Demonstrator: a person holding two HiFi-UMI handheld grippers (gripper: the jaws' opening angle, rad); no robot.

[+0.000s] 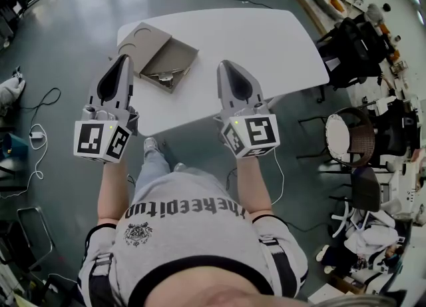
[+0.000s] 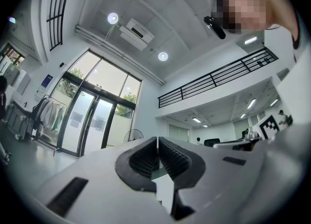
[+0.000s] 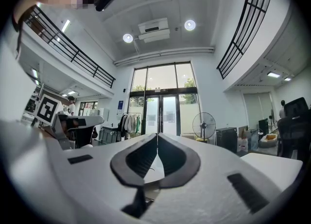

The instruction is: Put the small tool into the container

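An open brown cardboard box (image 1: 174,55) lies on the left part of the white table (image 1: 266,39), its lid (image 1: 142,39) folded back to the left. A small metallic tool (image 1: 165,78) rests inside the box near its front corner. My left gripper (image 1: 124,58) hovers just left of the box, with its jaws shut and nothing between them. My right gripper (image 1: 221,64) hovers to the right of the box over the table's near part, also shut and empty. Both gripper views look across the room: the left gripper (image 2: 158,139) and the right gripper (image 3: 157,136) show closed jaws.
A black chair (image 1: 353,42) stands at the table's right end and a round-seated chair (image 1: 346,136) nearer on the right. Cables (image 1: 33,132) lie on the grey floor at left. The person's feet (image 1: 152,144) show below the table's near edge.
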